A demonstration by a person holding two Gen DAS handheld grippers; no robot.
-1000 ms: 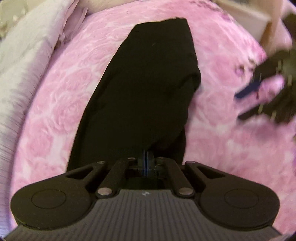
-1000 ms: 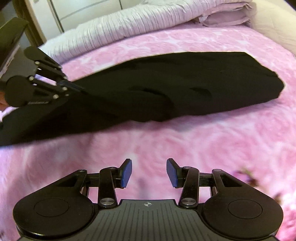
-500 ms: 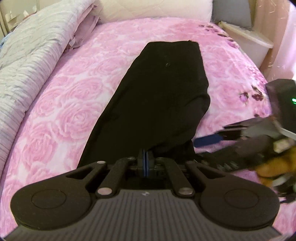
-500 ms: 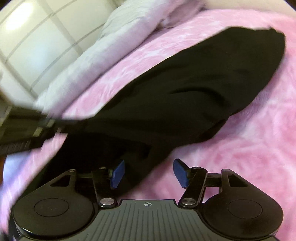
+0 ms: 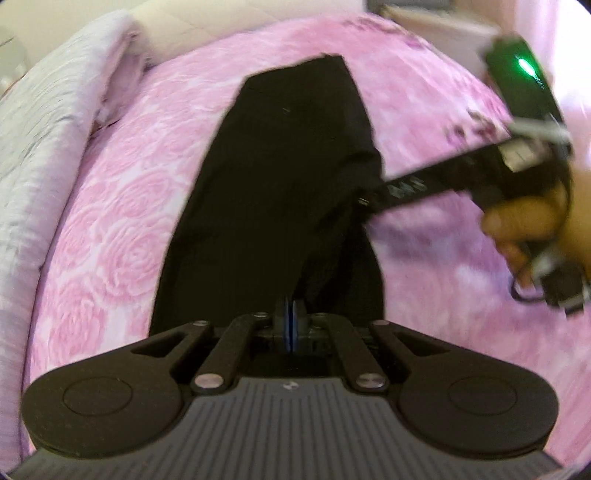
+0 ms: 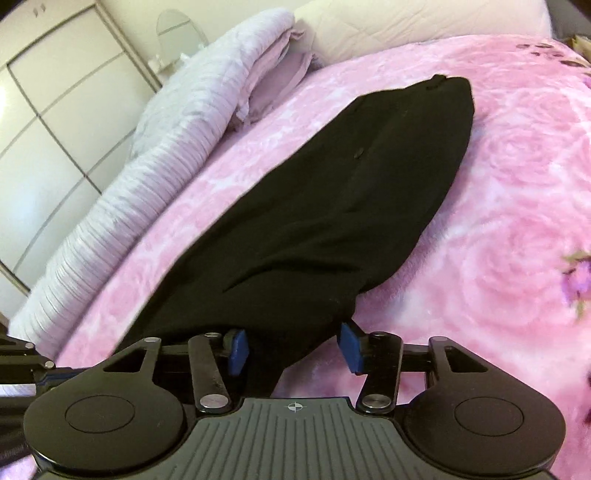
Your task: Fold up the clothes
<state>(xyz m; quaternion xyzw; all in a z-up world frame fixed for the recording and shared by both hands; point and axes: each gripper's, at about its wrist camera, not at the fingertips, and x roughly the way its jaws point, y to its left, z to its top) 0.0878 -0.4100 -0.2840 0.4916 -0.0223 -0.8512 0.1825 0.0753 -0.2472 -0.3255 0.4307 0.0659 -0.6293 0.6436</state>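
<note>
A long black garment [image 5: 288, 177] lies lengthwise on the pink rose blanket [image 5: 122, 229], its far end square and flat. My left gripper [image 5: 290, 326] is shut on the garment's near end, which rises slightly off the bed. In the left wrist view my right gripper [image 5: 369, 197], held by a hand [image 5: 528, 218], reaches in from the right to the garment's right edge. In the right wrist view the right gripper [image 6: 293, 349] stands open, and the black garment [image 6: 351, 203] passes between its blue pads [image 6: 237, 350].
A folded lilac quilt [image 5: 44, 147] runs along the bed's left side. A cream pillow [image 6: 406, 26] lies at the head. White wardrobe doors [image 6: 48, 122] stand beyond the quilt. Bare pink blanket [image 6: 517, 221] stretches to the garment's right.
My right gripper has swung in from the side to the garment's right edge, and fabric now sits between its open fingers. The left gripper stays shut on the near end.
</note>
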